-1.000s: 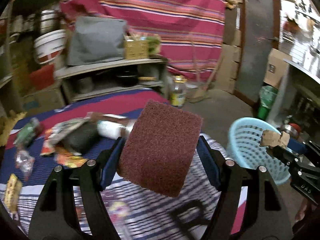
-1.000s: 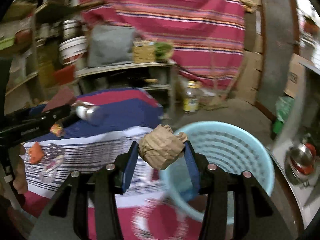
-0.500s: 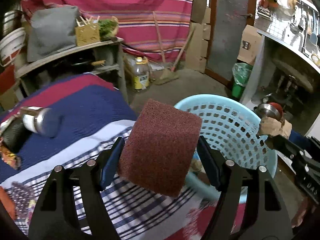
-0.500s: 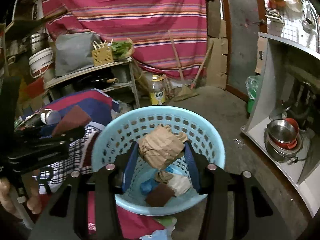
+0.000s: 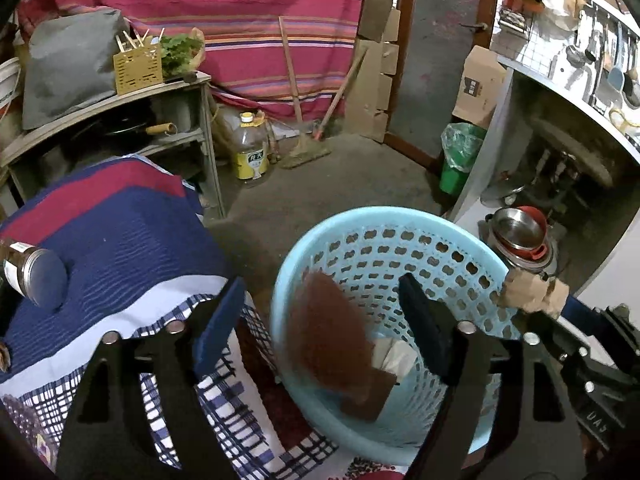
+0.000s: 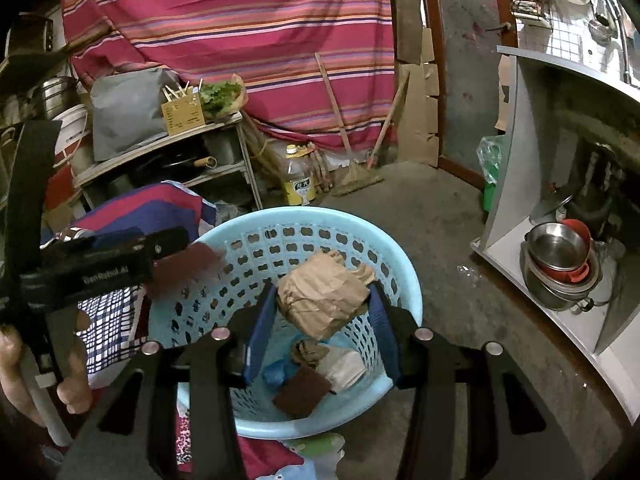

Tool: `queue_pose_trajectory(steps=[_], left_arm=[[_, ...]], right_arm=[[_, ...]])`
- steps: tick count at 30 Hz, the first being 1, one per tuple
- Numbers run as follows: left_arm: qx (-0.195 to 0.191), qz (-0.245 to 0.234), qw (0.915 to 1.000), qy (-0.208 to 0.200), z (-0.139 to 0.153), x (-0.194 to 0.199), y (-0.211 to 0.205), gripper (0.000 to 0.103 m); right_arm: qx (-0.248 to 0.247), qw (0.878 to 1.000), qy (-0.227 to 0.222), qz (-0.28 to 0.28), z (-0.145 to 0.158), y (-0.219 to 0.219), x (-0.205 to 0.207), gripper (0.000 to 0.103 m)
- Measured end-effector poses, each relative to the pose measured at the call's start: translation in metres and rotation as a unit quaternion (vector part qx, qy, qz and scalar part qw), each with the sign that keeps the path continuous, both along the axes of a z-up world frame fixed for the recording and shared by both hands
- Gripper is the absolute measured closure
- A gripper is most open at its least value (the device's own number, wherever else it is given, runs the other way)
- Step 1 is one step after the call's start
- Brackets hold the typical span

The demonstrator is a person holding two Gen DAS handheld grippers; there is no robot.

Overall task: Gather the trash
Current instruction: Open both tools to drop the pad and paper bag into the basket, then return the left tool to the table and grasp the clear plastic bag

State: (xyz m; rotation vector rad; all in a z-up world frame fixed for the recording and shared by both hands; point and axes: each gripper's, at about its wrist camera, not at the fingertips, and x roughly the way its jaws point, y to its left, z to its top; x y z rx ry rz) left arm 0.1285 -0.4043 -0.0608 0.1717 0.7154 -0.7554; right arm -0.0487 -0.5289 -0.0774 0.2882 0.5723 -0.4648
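Note:
A light blue perforated basket (image 5: 448, 236) (image 6: 400, 264) stands on the floor beside the table. My left gripper (image 5: 320, 328) is open over the basket's left side, and a maroon scouring pad (image 5: 326, 336) (image 6: 182, 268) is blurred in mid-fall below the jaws, into the basket. My right gripper (image 6: 322, 320) is shut on a crumpled brown paper wad (image 6: 320, 292) (image 5: 534, 292) held above the basket. The basket holds another maroon pad (image 6: 302, 394), brown and white paper and blue wrapping.
The table under a striped blue, red and white cloth (image 5: 112, 240) is at the left, with a metal-lidded jar (image 5: 34, 274) lying on it. A shelf unit (image 5: 120, 120), an oil bottle (image 5: 250, 152), brooms, a green bin (image 5: 460, 156) and stacked pots (image 6: 560, 264) surround the basket.
Both grippers swung right from the table to over the basket. My left gripper opened and let go of the maroon pad, which is dropping. The right still holds the paper wad.

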Motion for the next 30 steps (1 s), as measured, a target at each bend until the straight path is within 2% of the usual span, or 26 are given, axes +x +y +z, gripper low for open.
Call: queue_pose_trajectory(steps=[7, 15, 18, 20, 22, 27, 30], left_arm=[[-0.009, 0.039, 0.9990, -0.019, 0.011, 0.005, 0.032, 0.014], [-0.020, 0.113, 0.9925, -0.042, 0.032, 0.006, 0.104, 0.009], [-0.017, 0.133, 0.9893, -0.056, 0.040, 0.003, 0.137, 0.008], [-0.016, 0.148, 0.9866, -0.067, 0.045, 0.000, 0.164, 0.008], [-0.014, 0.165, 0.9833, -0.076, 0.049, -0.001, 0.190, 0.006], [-0.008, 0.213, 0.9736, -0.082, 0.057, 0.006, 0.265, 0.006], [0.015, 0.242, 0.9654, -0.095, 0.056, 0.013, 0.306, 0.006]], right_arm=[[-0.003, 1.000, 0.004, 0.008, -0.001, 0.006, 0.010, 0.056], [-0.015, 0.999, 0.009, 0.027, -0.004, 0.022, 0.041, 0.055], [-0.017, 1.000, 0.008, 0.022, -0.002, 0.023, 0.050, 0.052], [-0.027, 1.000, 0.006, 0.014, 0.001, 0.027, 0.053, 0.035], [-0.041, 0.999, 0.003, 0.010, 0.006, 0.033, 0.053, 0.028], [-0.059, 0.998, -0.007, 0.027, 0.021, 0.065, 0.056, 0.025], [-0.065, 0.996, -0.017, 0.054, 0.032, 0.092, 0.063, 0.024]])
